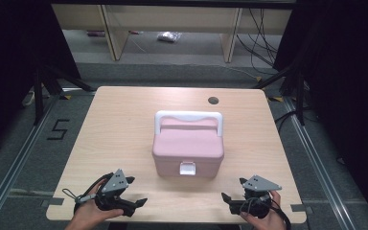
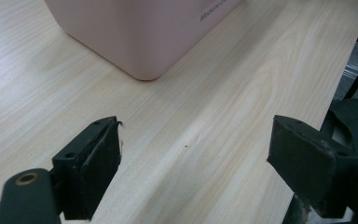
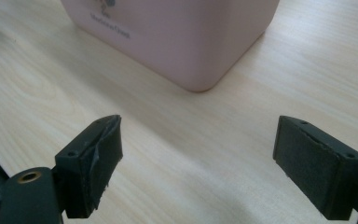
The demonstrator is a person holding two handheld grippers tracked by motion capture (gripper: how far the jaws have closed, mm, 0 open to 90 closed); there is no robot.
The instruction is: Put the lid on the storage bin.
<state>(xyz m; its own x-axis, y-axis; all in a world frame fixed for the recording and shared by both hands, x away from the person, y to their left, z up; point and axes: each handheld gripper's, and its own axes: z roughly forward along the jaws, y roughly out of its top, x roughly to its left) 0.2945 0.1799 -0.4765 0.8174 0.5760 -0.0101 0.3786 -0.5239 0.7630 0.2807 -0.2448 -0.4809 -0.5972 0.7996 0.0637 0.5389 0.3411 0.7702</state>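
A pink lidded box (image 1: 188,149) with a white handle (image 1: 188,117) and a white front latch (image 1: 188,168) stands in the middle of the wooden table (image 1: 120,124). Near the table's front left edge, a hand holds my left gripper (image 1: 135,191), open and empty, short of the box's front left corner (image 2: 144,70). At the front right, my right gripper (image 1: 234,189) is open too, with nothing between its jaws, and the box's front right corner (image 3: 200,79) lies ahead of it. In both gripper views the black pads (image 2: 98,158) (image 3: 95,158) stand wide apart over bare wood.
A round cable hole (image 1: 213,100) sits near the table's far right edge. Beyond the table are wooden shelf legs (image 1: 112,33), floor cables (image 1: 263,43) and dark stands (image 1: 43,86) at both sides. Floor rails (image 1: 316,158) run along the table's flanks.
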